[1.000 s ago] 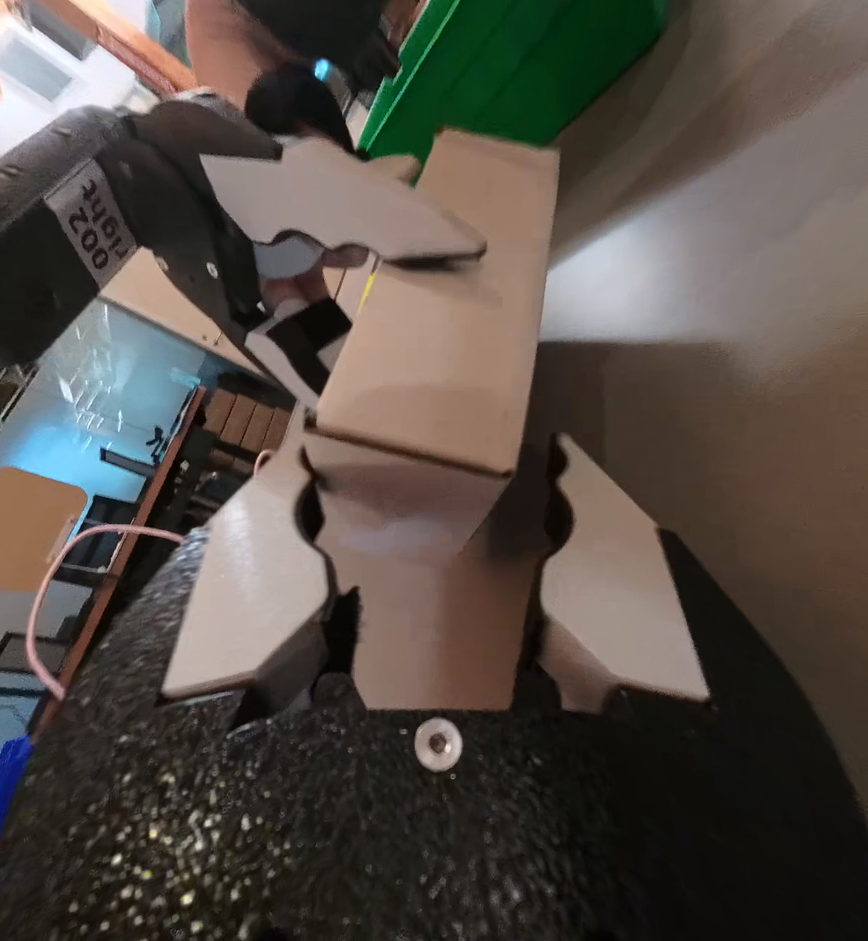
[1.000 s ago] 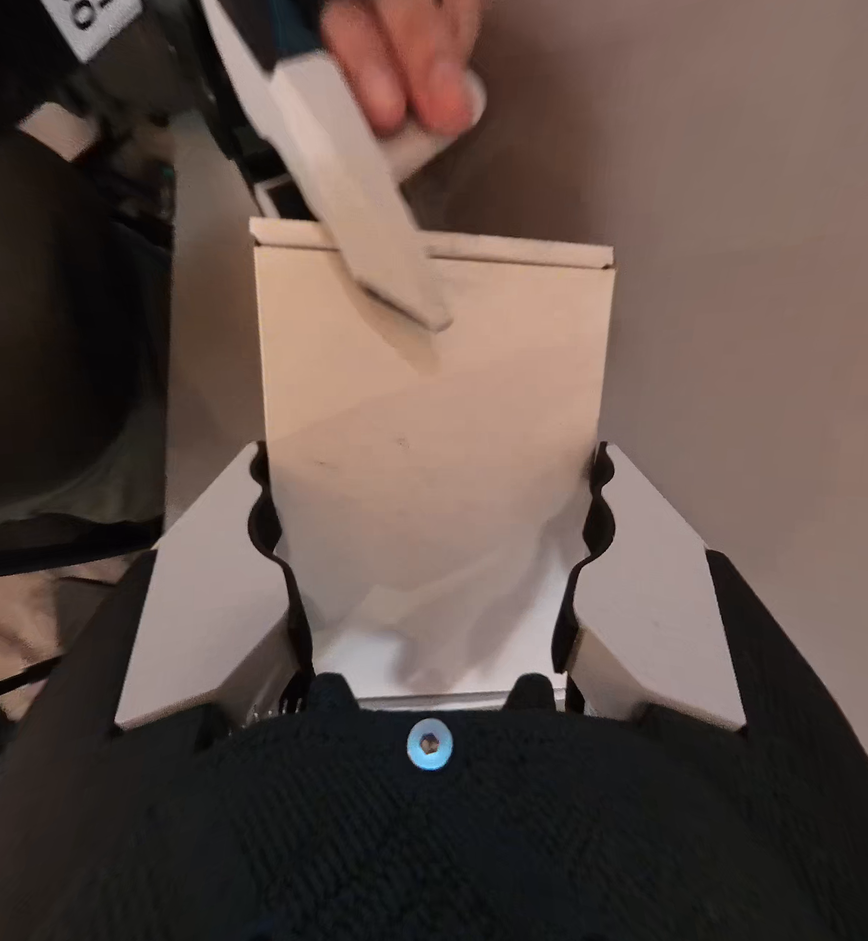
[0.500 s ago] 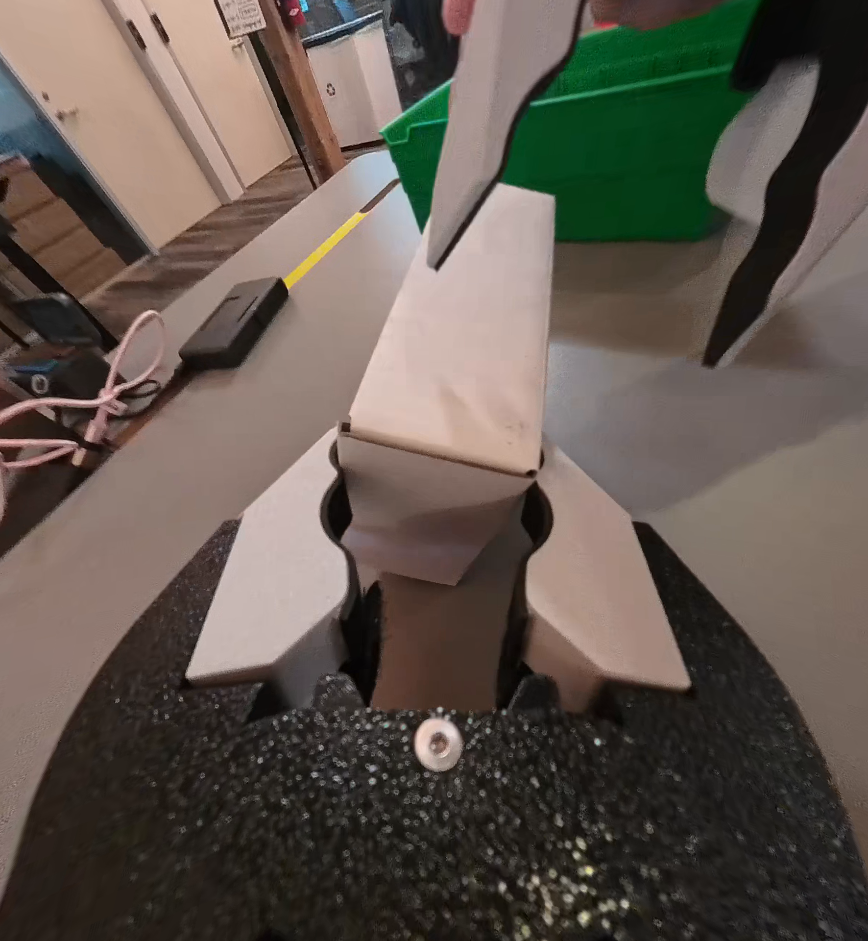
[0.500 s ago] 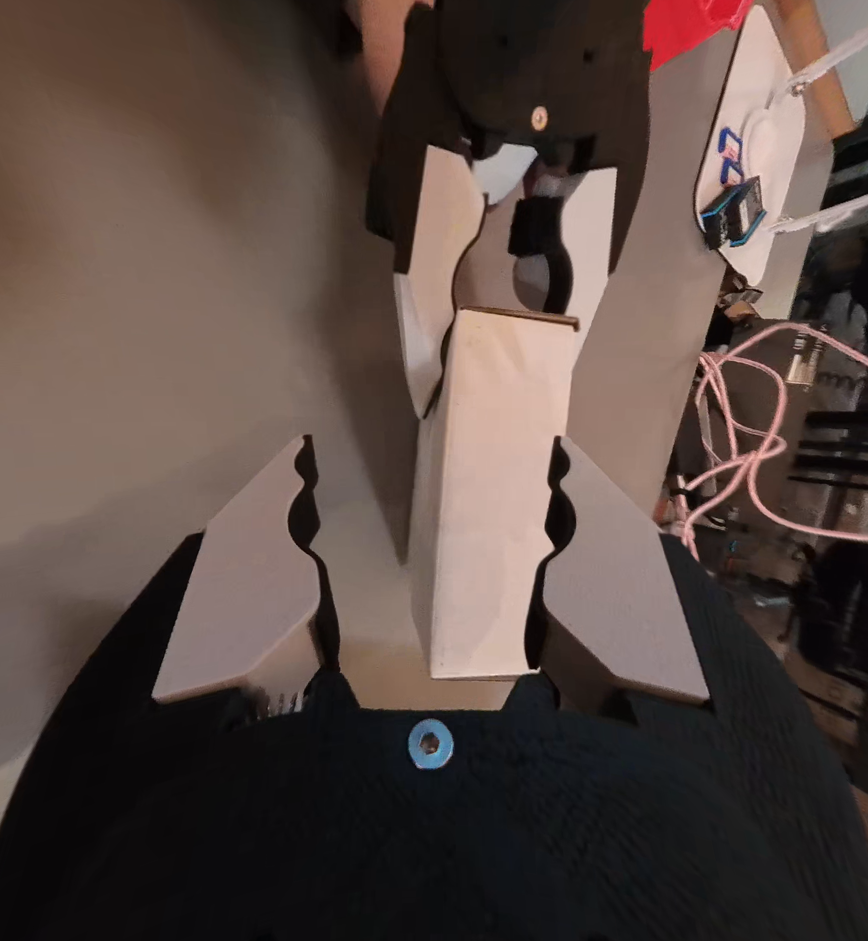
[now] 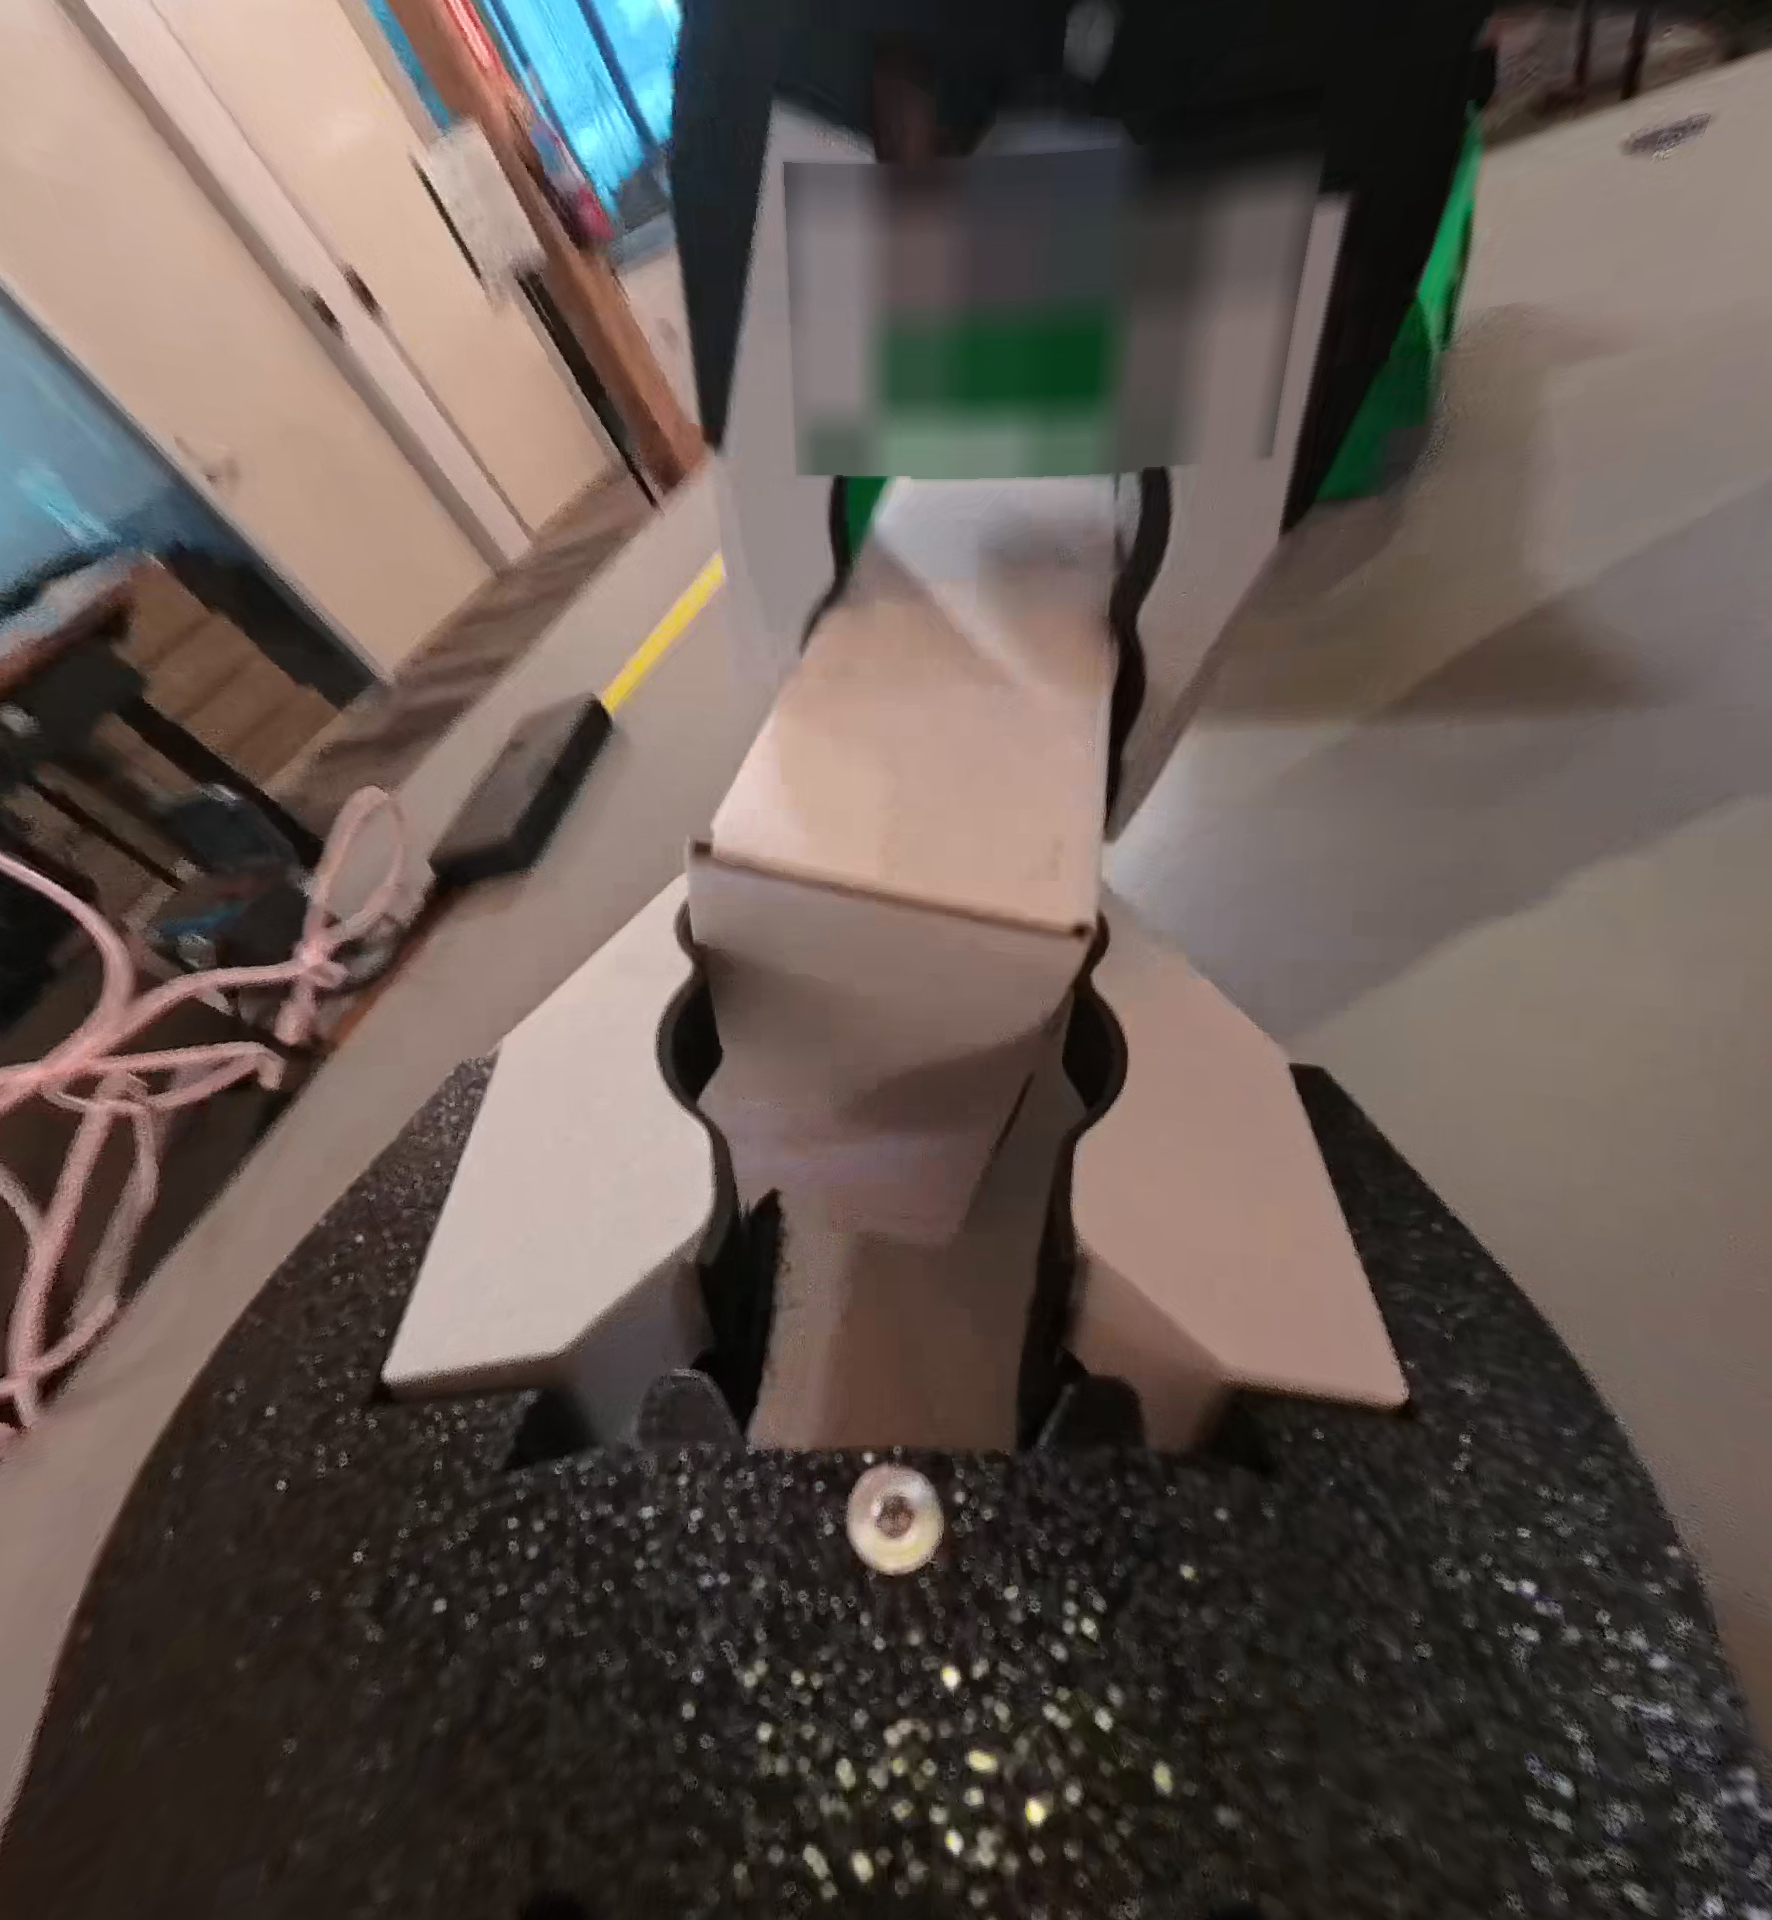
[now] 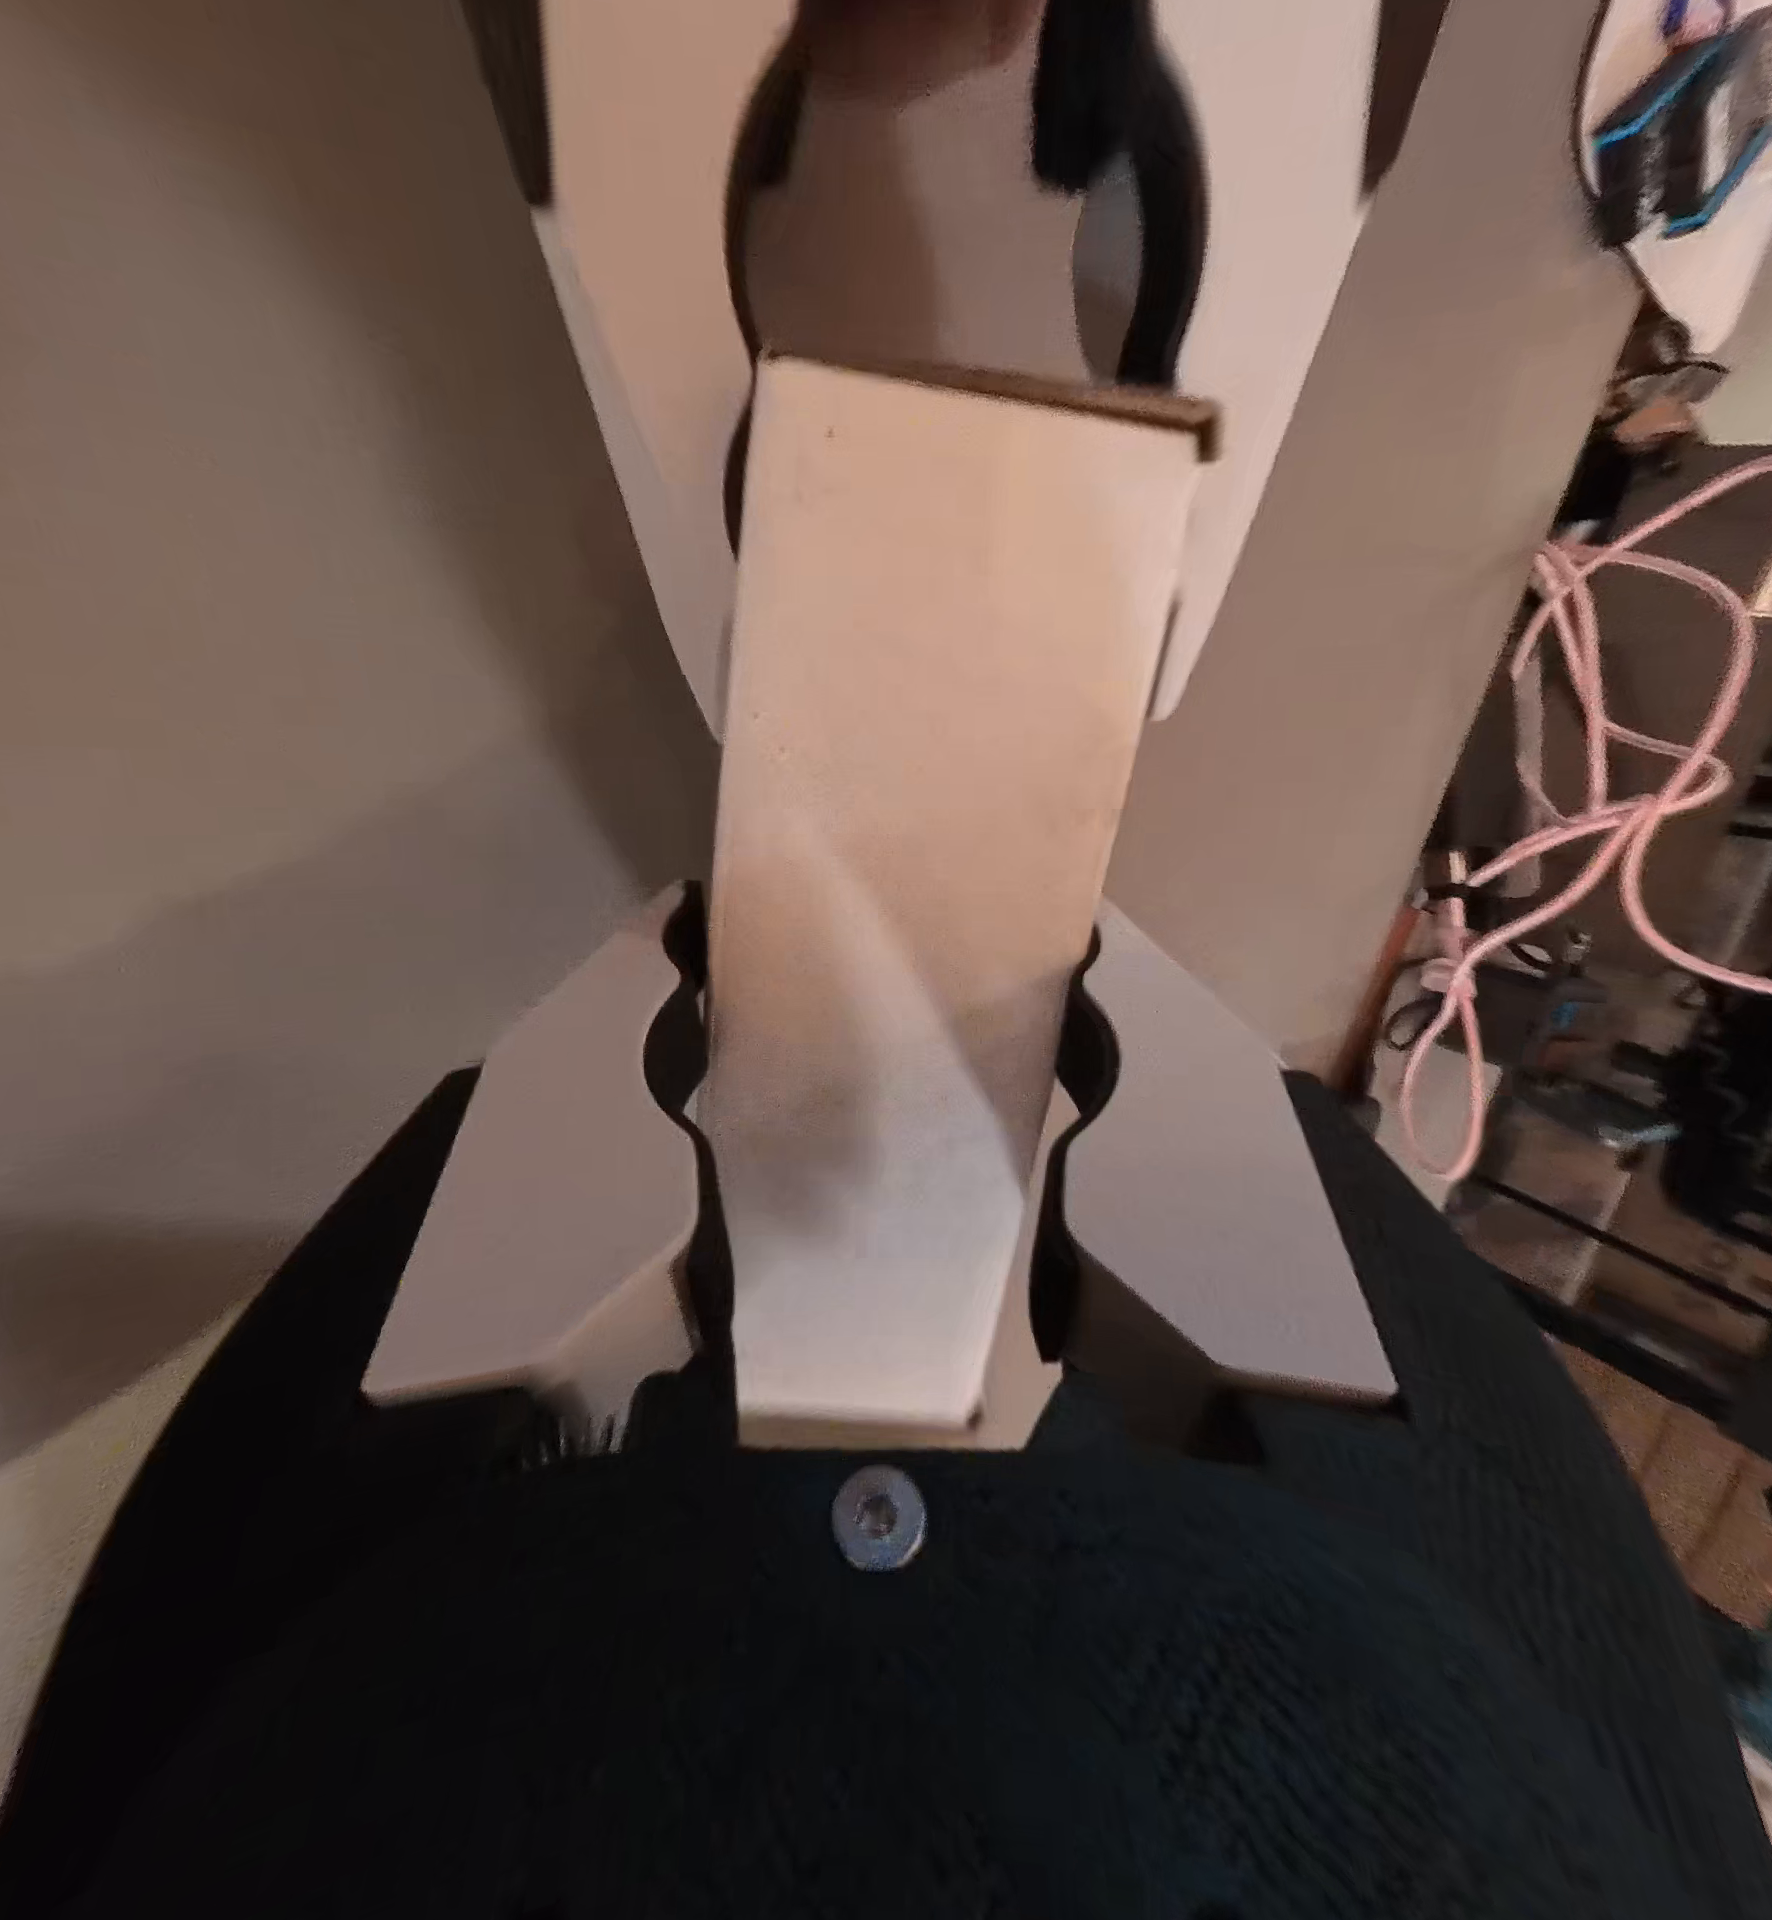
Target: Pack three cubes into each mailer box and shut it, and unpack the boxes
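Lab or workshop-type room. Grey worktable [image 5: 1588, 790], green plastic bin [image 5: 1401, 395] at 1 o'clock, pale double doors [image 5: 269, 343] at 10 o'clock, pink cables [image 5: 113, 1049] at 9 o'clock, dark equipment rack [image 6: 1713, 1039] at 3 o'clock in right wrist view.

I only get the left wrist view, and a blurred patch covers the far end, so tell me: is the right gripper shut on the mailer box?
Observer: Yes. In the right wrist view, the right gripper has both fingers pressed against the sides of the mailer box.
Operator: How deep does the box sit in it?
Observer: Deep. The box's end reaches almost to the gripper body, just above the screw.
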The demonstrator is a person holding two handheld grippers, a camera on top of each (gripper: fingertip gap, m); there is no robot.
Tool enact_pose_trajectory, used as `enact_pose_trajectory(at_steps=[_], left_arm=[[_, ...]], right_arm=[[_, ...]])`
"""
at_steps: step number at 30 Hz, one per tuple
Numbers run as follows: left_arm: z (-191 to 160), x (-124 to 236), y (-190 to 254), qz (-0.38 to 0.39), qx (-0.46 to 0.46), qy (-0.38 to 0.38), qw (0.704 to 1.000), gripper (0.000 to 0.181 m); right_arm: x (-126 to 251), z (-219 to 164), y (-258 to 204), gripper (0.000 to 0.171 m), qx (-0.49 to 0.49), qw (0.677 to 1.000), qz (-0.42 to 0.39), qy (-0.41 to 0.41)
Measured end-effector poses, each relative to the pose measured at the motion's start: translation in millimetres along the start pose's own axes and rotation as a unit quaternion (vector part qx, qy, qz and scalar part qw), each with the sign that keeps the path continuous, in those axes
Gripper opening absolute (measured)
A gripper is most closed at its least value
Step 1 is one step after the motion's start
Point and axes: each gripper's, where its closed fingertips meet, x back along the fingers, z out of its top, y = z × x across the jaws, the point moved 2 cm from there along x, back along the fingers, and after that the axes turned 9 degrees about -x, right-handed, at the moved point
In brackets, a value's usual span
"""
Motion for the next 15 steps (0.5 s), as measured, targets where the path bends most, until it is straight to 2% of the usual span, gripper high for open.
enact_pose_trajectory(at_steps=[3, 4, 6, 8, 11, 13, 15], left_arm=[[22, 14, -14, 0.071, -0.027, 0.068, 0.995, 0.071], [28, 20, -23, 0.101, -0.024, 0.085, 0.991, 0.076], [37, 33, -39, 0.147, 0.003, 0.12, 0.982, 0.099], [45, 43, -47, 0.163, 0.049, 0.168, 0.971, 0.117], [52, 34, -34, 0.083, 0.128, 0.214, 0.965, 0.135], [58, 27, -19, 0.031, 0.146, 0.238, 0.96, 0.128], [66, 25, -4, -0.015, 0.154, 0.265, 0.952, 0.11]], right_arm=[[14, 6, 12, 0.065, -0.035, 0.997, -0.024, 0.067], [24, 10, 19, 0.065, -0.061, 0.991, -0.035, 0.112], [50, 20, 32, 0.064, -0.118, 0.964, -0.05, 0.233], [77, 28, 38, 0.064, -0.171, 0.914, -0.039, 0.365], [107, 37, 30, 0.064, -0.213, 0.814, 0.023, 0.541], [117, 37, 22, 0.063, -0.235, 0.748, 0.081, 0.616], [112, 36, 16, 0.063, -0.249, 0.719, 0.104, 0.641]])
